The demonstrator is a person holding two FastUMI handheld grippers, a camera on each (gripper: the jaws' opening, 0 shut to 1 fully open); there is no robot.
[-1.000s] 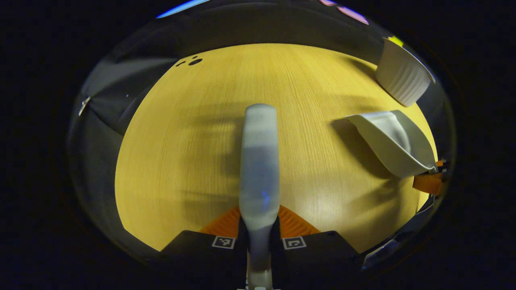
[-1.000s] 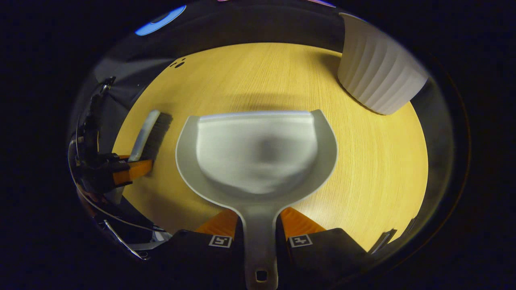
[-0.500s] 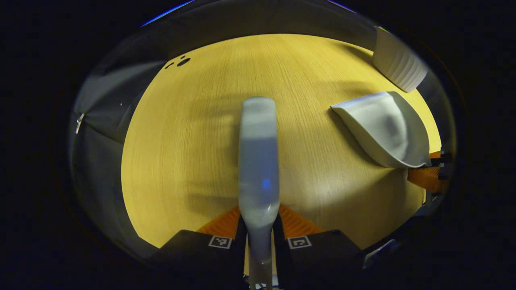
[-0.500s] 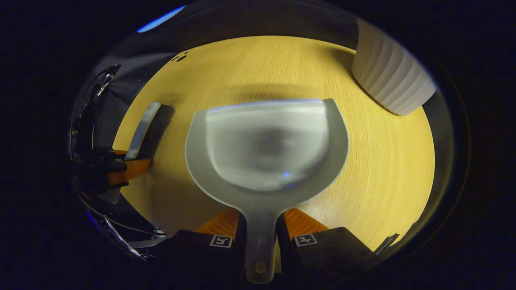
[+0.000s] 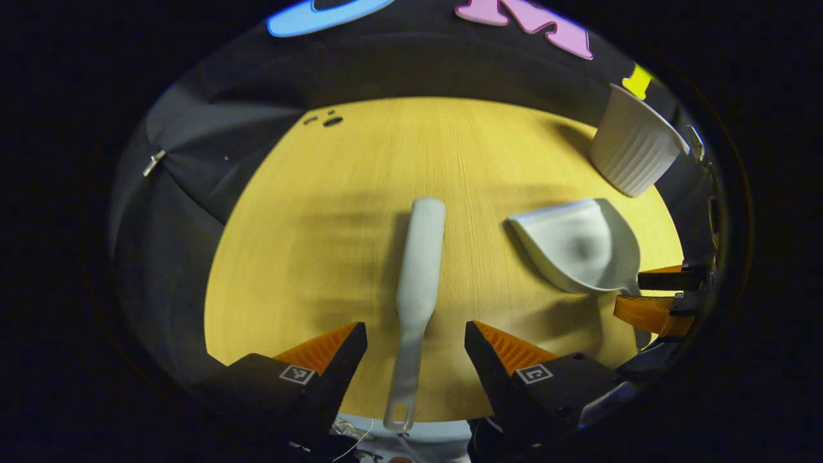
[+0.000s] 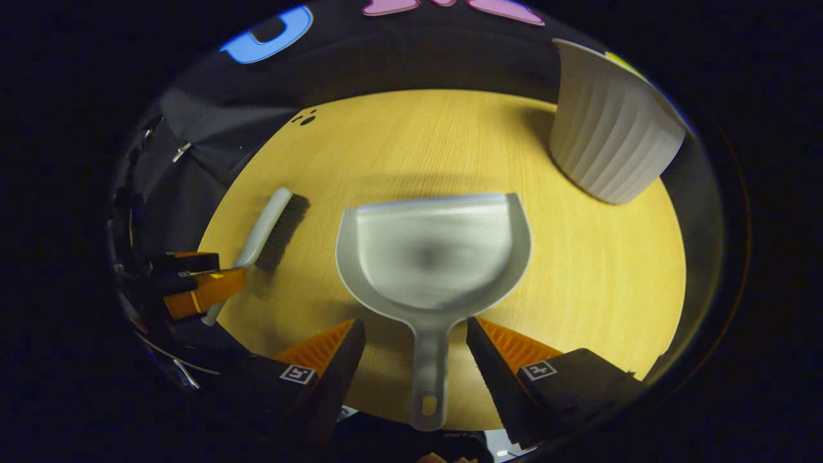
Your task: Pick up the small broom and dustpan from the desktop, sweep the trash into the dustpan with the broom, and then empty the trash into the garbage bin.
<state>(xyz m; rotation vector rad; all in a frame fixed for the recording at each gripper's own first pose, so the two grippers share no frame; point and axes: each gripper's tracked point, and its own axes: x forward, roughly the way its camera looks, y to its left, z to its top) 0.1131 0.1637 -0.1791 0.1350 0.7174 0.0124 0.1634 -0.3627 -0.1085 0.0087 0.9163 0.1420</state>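
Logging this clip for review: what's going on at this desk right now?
Both tools lie on the wooden desktop. The left gripper has its jaws open either side of the small broom handle; the right gripper is open around the dustpan handle. The white ribbed garbage bin stands at the far right. No trash is visible.

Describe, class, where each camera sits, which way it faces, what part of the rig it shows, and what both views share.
Left gripper view: rides the left claw, looking forward across the desk along the broom; its open fingers flank the handle.
Right gripper view: rides the right claw, facing the dustpan; open fingers beside its handle.
Shared: broom, dustpan, white bin, wooden desktop.
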